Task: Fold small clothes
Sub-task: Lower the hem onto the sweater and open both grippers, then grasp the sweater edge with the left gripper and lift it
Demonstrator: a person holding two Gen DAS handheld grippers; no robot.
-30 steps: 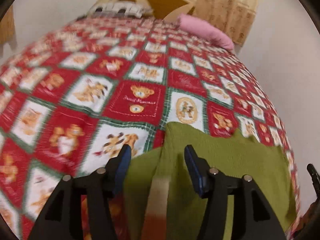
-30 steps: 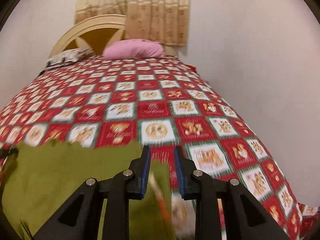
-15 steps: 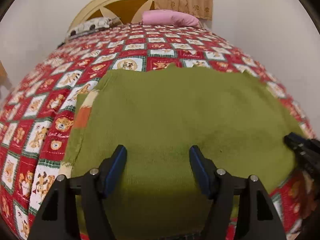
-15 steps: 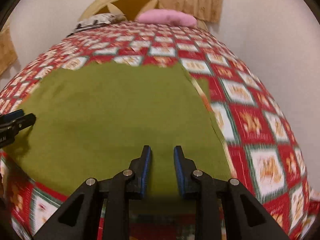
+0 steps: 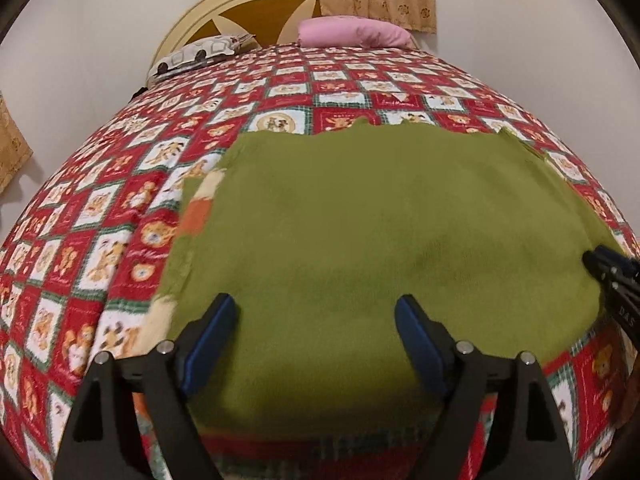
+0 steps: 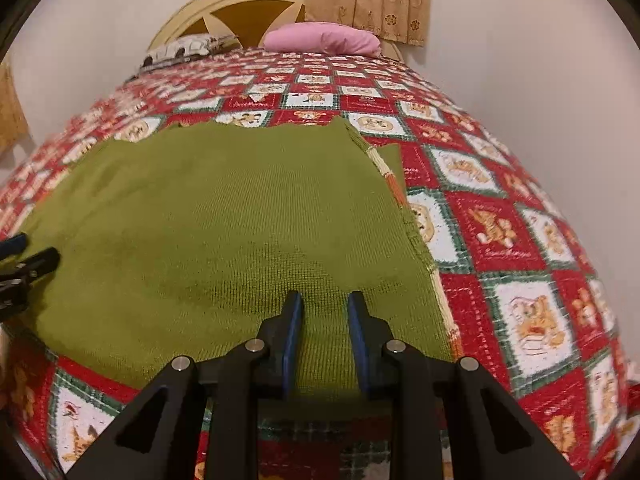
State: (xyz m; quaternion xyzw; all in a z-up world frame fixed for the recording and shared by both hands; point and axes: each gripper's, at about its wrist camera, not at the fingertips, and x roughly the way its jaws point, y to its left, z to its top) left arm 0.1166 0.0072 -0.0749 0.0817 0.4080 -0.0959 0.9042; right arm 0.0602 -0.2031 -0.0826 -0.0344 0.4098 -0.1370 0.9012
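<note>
- Your left gripper (image 5: 316,320) has its jaws wide open and empty. It hangs above the near left part of the olive-green knitted garment (image 5: 380,240), not touching it as far as I can see.
- One second ago this garment was bunched low between your grippers and the picture was blurred. Now it lies spread flat on the red and white teddy-bear patchwork bedspread (image 5: 120,208), at the foot end of the bed.
- I judge that the spreading step is done and the first fold can begin.
- The long axis of the garment runs across the bed, from your left side to your right side. A strip in cream and orange (image 5: 200,208) shows at its left edge and another at the right edge (image 6: 390,178). I cannot tell which end is the neck or the hem.
- Your right gripper (image 6: 324,330) has its jaws only a little apart, with nothing held between them. It stands over the near right part of the garment, close to the near edge.
- The pink pillow (image 6: 324,38) rests far away at the headboard.
</note>
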